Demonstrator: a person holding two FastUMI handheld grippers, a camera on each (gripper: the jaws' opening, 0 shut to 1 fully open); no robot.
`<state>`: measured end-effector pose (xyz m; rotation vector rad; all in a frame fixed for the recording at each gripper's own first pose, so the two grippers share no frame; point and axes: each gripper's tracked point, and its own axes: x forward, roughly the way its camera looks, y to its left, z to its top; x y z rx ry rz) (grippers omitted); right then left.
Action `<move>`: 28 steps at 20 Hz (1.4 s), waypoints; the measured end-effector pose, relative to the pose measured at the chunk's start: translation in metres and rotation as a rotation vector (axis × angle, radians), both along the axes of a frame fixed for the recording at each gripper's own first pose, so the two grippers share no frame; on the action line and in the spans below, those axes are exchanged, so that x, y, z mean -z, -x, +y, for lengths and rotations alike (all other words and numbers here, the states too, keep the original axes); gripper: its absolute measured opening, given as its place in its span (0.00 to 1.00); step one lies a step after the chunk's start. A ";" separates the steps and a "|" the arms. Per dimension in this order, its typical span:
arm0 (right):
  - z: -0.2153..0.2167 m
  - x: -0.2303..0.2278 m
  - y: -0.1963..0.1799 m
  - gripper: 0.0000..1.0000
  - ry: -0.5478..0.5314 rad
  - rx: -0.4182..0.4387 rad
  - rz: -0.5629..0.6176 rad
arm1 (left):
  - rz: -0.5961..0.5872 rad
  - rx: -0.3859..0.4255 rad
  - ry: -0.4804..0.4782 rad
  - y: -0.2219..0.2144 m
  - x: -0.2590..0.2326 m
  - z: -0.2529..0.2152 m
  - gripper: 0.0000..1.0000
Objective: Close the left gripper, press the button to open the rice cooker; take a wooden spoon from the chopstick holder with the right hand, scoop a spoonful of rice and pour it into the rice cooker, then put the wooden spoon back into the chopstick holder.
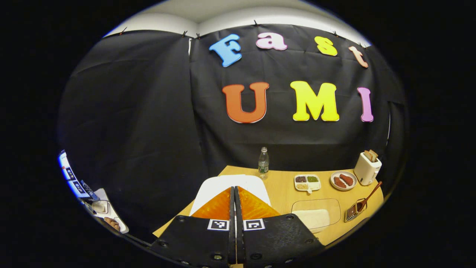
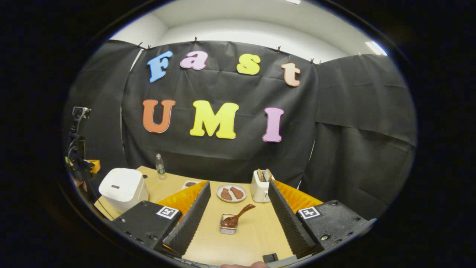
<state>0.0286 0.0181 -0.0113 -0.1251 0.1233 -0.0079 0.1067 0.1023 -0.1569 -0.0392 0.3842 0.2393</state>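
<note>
Table (image 2: 208, 242): wooden spoon (image 2: 238, 216) in chopstick holder (image 2: 227, 227); rice cooker (image 2: 122, 188) lid down.

Left gripper (image 1: 235, 193) closed, right gripper (image 2: 238, 203) agape

No legible text; bottle (image 1: 263, 162) label unreadable.

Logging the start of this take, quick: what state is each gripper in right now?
Left gripper: closed, fingers together, holding nothing, above the rice cooker.
Right gripper: open, empty, facing the wooden spoon in the chopstick holder.
</note>
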 end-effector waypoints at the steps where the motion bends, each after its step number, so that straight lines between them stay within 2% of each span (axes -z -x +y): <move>1: 0.002 0.002 -0.001 1.00 0.009 0.001 0.010 | 0.024 -0.008 -0.009 -0.004 0.015 0.005 0.00; 6: 0.014 0.017 -0.007 1.00 0.032 -0.012 0.063 | 0.143 -0.027 0.025 -0.022 0.078 0.017 0.00; 12: 0.023 0.032 -0.012 1.00 0.031 -0.022 0.115 | 0.258 -0.037 0.107 -0.026 0.125 0.018 0.00; 17: 0.028 0.036 -0.015 1.00 0.037 -0.037 0.126 | 0.275 -0.033 0.035 -0.025 0.130 0.019 0.01; 21: 0.027 0.039 -0.017 1.00 0.022 -0.040 0.138 | 0.327 -0.030 0.071 -0.025 0.136 0.016 0.02; 26: 0.027 0.045 -0.018 1.00 0.004 -0.046 0.156 | 0.385 -0.031 0.055 -0.024 0.140 0.019 0.02; 28: 0.027 0.046 -0.020 1.00 0.003 -0.047 0.158 | 0.391 -0.035 0.079 -0.024 0.139 0.018 0.02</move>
